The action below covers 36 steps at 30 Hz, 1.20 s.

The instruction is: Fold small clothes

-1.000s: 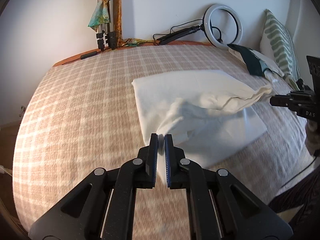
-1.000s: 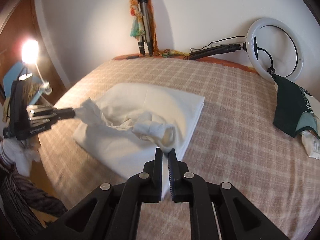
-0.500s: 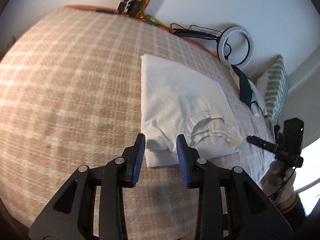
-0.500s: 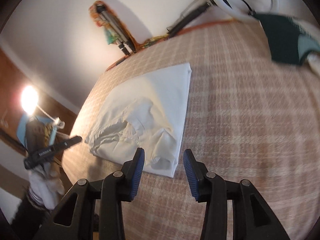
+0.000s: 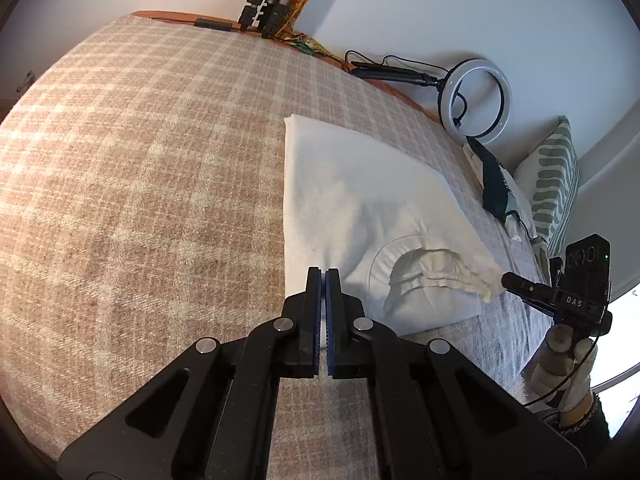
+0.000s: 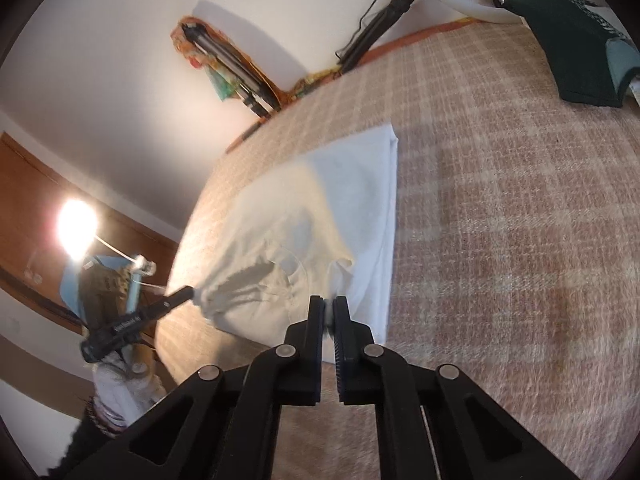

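A white shirt [image 5: 360, 216] lies folded on a bed covered with a tan and cream checked blanket [image 5: 140, 168]. The shirt forms a rough rectangle, several layers thick, with a clean straight fold along its far edge and a sharp corner at the far end. Its surface is mostly smooth there. Toward the near end the round neckline shows, and beside it the cloth bunches into rumpled ridges where a layer is drawn sideways. The fabric looks creamy where warm light falls on it and cooler white in the shade.

The left gripper [image 5: 323, 276] sits at the near left corner of the shirt with its fingers pressed together on the edge of the cloth. In the right wrist view it appears at the left, its tip meeting a puckered, stretched corner of the shirt. The right gripper [image 6: 329, 306] has its fingers clamped on the near right edge, a thin strip of white fabric showing between them. From the left wrist view its tip touches the crumpled corner, and a gloved hand [image 5: 568, 364] holds it.

A ring light [image 5: 476, 100] leans against the wall beyond the bed. A dark green cloth [image 6: 580, 48] and a striped pillow [image 5: 556, 188] lie well apart from the shirt.
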Available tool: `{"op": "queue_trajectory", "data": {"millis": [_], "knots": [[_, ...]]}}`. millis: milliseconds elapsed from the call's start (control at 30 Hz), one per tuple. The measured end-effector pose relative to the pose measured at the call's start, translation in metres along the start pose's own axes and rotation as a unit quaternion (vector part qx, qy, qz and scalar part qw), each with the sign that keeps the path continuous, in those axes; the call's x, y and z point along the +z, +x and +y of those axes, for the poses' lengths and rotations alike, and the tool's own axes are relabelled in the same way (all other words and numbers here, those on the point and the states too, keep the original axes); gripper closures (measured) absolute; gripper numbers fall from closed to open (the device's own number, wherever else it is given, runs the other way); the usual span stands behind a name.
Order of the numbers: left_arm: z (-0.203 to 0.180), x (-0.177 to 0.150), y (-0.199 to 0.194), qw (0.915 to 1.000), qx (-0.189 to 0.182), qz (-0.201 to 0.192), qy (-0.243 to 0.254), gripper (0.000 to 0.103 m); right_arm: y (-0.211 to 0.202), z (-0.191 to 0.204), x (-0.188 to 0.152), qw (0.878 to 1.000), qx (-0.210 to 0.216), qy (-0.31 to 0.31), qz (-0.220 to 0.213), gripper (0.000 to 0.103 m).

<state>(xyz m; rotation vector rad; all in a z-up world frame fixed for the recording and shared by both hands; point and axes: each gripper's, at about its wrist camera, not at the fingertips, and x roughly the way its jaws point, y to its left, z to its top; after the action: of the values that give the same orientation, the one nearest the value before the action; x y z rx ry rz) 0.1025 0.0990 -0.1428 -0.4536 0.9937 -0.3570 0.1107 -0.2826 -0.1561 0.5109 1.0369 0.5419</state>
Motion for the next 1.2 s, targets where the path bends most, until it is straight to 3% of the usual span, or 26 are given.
{"op": "queue_trajectory", "data": {"millis": [133, 400, 500, 567, 700, 800, 1100, 1167, 1200], "knots": [[0.001, -0.005, -0.006, 0.9999, 0.007, 0.002, 0.007, 0.103, -0.01, 0.0, -0.005, 1.0, 0.023, 0.005, -0.002, 0.101], [-0.007, -0.02, 0.005, 0.9973, 0.048, 0.021, 0.051, 0.103, 0.01, -0.012, -0.015, 0.998, -0.056, -0.023, 0.035, 0.101], [-0.007, -0.02, -0.001, 0.9961, 0.068, 0.012, 0.054, 0.103, 0.011, -0.003, -0.015, 0.991, -0.109, -0.062, 0.039, 0.092], [-0.008, -0.018, -0.01, 0.9961, 0.072, 0.002, 0.052, 0.103, 0.006, 0.001, -0.013, 0.988, -0.127, -0.078, 0.03, 0.07], [-0.024, -0.012, -0.023, 0.9916, 0.089, -0.032, 0.088, 0.103, -0.01, 0.019, -0.003, 0.984, -0.13, -0.122, -0.013, 0.069], [-0.033, -0.004, -0.018, 0.9911, 0.086, -0.034, 0.096, 0.103, -0.009, 0.03, 0.007, 0.982, -0.127, -0.138, -0.027, 0.069], [-0.03, 0.033, 0.013, 0.9961, 0.063, -0.011, 0.06, 0.103, 0.027, 0.059, 0.026, 0.982, -0.09, -0.166, -0.017, 0.07], [-0.021, 0.048, 0.018, 0.9973, 0.06, -0.009, 0.041, 0.092, 0.038, 0.067, 0.028, 0.985, -0.068, -0.161, -0.015, 0.07], [-0.014, 0.057, 0.019, 0.9987, 0.046, -0.01, 0.021, 0.078, 0.043, 0.071, 0.027, 0.985, -0.059, -0.16, -0.011, 0.07]]}}
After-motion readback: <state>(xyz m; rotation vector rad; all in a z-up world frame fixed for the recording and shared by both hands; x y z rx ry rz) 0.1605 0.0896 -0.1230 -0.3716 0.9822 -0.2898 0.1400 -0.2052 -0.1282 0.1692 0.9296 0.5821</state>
